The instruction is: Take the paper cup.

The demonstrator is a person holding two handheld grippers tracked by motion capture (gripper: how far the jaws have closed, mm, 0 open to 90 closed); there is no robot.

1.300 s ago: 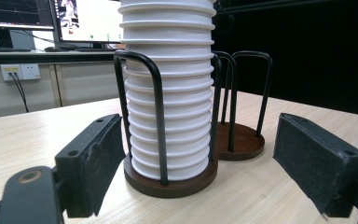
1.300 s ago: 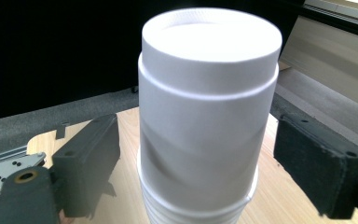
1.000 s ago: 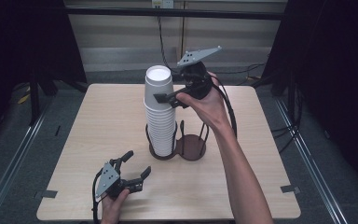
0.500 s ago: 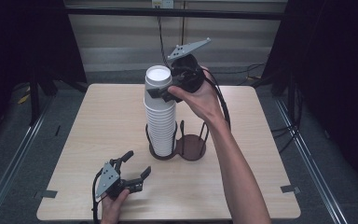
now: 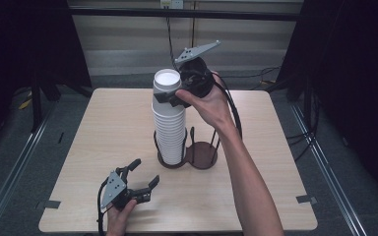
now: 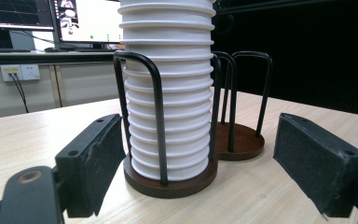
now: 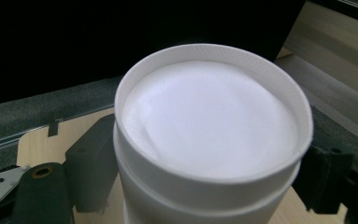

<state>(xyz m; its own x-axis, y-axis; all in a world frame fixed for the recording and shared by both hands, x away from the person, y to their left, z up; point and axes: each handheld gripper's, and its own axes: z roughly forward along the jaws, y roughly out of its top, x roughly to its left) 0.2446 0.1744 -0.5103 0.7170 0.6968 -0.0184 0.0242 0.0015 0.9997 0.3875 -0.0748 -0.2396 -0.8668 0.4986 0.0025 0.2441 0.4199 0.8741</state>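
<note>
A tall stack of white paper cups (image 5: 170,128), bottoms up, stands in the left ring of a dark two-ring wire holder (image 5: 202,156) at the middle of the table. My right gripper (image 5: 173,94) is at the top of the stack, its jaws pressed on either side of the top cup (image 7: 209,121). My left gripper (image 5: 145,172) rests low near the table's front left, open and holding nothing. In the left gripper view it faces the stack (image 6: 168,107) and the holder base (image 6: 168,185) from close by.
The wooden table (image 5: 103,128) has bare surface on all sides of the holder. The holder's right ring (image 6: 242,140) holds nothing. Monitors and a wall socket stand beyond the table in the left gripper view. Dark curtains flank the table.
My right gripper has risen and moved left from beside the stack to its top, and its jaws now straddle the top cup. The left gripper has stayed put.
</note>
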